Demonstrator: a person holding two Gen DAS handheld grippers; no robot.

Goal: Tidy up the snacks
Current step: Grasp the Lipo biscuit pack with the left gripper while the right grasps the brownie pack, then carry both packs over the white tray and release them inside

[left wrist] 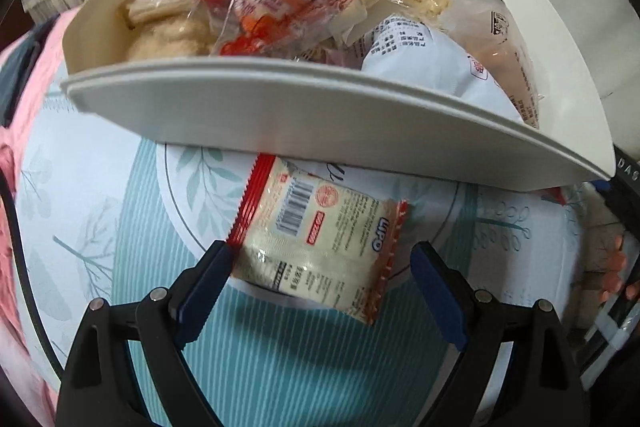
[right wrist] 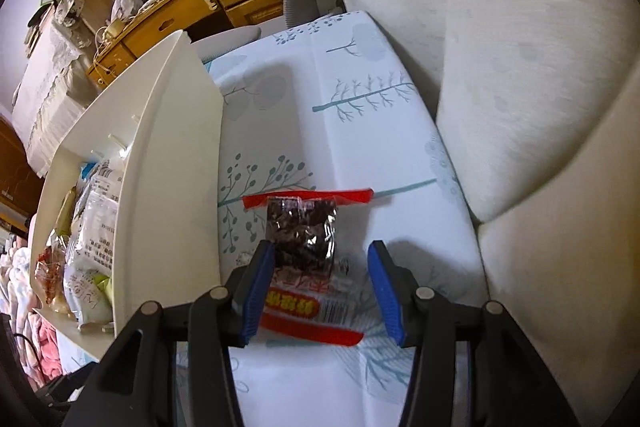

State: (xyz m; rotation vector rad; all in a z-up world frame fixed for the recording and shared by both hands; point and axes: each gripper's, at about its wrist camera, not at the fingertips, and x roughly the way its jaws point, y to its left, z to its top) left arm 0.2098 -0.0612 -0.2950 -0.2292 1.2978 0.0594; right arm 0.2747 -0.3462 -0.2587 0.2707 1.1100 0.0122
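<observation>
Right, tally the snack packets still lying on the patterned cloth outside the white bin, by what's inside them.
Pale biscuit packet, between the open left gripper fingers: 1
Dark dried-fruit packet, between the open right gripper fingers: 1
Total outside the white bin: 2

Dark snack packet (right wrist: 304, 239) between spread right gripper (right wrist: 320, 287) jaws

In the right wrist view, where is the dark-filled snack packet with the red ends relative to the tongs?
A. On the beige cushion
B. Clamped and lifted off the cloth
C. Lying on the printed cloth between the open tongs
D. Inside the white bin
C: the dark snack packet lies flat on the printed cloth between the right tongs, whose jaws stand apart on either side of it, outside the white bin.
</observation>
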